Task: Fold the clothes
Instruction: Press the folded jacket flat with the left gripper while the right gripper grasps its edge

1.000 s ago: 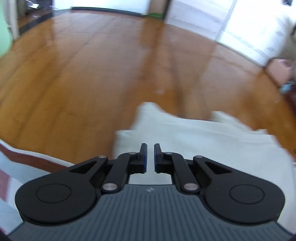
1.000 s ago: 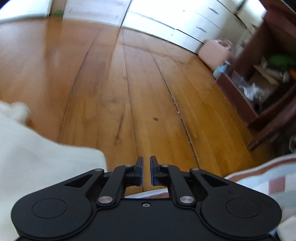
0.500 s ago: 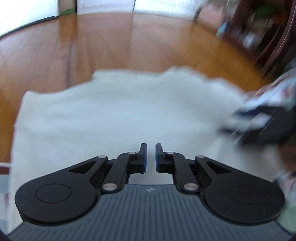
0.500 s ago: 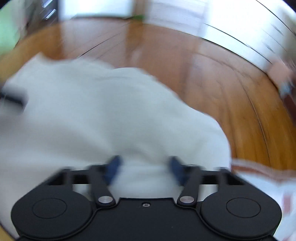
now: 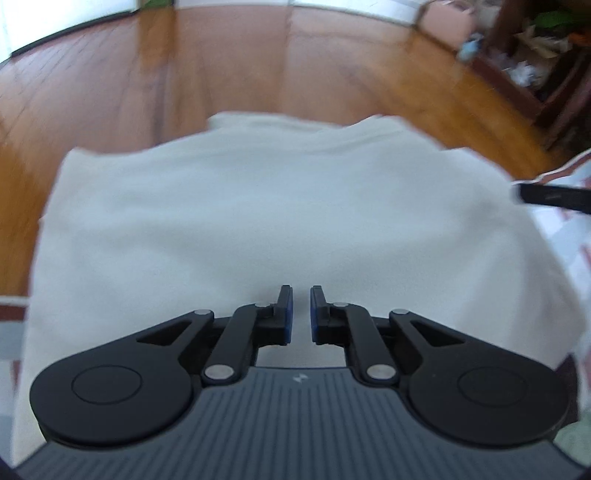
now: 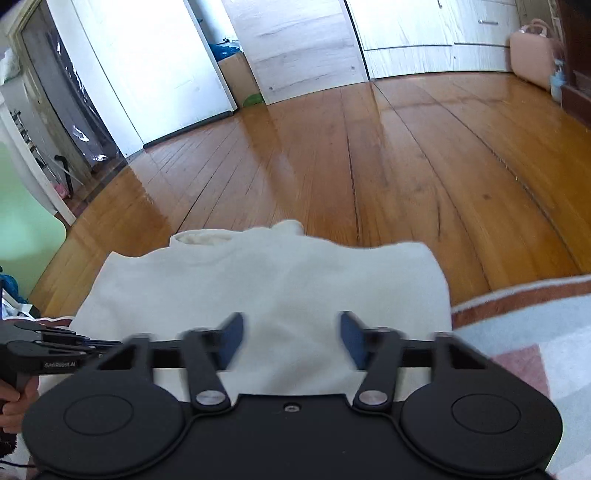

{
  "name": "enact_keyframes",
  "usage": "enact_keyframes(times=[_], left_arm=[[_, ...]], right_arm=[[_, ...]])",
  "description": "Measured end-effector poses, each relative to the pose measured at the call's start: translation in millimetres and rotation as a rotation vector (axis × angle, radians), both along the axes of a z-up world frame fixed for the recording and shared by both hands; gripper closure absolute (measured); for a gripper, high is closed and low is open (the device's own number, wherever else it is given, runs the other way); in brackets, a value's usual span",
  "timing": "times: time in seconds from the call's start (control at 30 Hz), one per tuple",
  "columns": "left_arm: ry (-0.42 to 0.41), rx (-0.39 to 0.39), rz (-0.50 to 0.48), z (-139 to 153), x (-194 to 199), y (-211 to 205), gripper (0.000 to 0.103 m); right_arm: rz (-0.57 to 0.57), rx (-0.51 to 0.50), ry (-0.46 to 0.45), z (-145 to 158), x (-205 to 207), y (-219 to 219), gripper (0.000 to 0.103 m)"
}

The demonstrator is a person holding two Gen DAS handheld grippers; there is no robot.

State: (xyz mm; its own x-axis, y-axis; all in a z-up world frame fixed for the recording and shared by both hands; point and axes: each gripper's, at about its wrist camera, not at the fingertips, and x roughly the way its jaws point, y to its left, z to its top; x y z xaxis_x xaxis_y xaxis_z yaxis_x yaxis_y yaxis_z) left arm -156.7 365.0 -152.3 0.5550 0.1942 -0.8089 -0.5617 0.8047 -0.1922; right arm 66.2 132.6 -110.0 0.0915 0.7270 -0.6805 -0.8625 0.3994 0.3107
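Nearby, white garment (image 5: pixel 280 221) on striped blanket (image 6: pixel 524 325), wooden floor (image 6: pixel 369 166)

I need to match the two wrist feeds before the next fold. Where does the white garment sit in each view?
Left wrist view: the white garment fills the middle, spreading from just ahead of the claw to the wooden floor.
Right wrist view: the white garment lies at lower centre, its far edge hanging over the floor.
Shared landmark: the pink case at upper right in both views.

Cream garment (image 6: pixel 266 280), amber wooden floor (image 6: pixel 369 155), blue-padded claws.
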Motion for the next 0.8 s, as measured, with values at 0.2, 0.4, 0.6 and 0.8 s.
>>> enact_keyframes(times=[0.2, 0.4, 0.6, 0.8], left_arm=[[-0.156, -0.063, -0.167, 17.6, 52.4, -38.5, 0.094], [0.0, -0.192, -0.149, -24.6, 98.7, -66.3, 0.095], [-0.031, -0.254, -0.095, -32.0, 77.0, -57.0, 0.097], [-0.014, -0.226, -0.069, -33.5, 74.7, -57.7, 0.097]], right_arm=[[0.128, -0.205, -0.141, -41.7, -21.8, 34.6, 0.102], [0.08, -0.194, -0.114, -52.7, -1.3, 27.9, 0.103], [0.0, -0.227, -0.116, -34.3, 7.0, -8.8, 0.091], [0.006, -0.086, -0.075, -7.4, -3.7, -29.6, 0.035]])
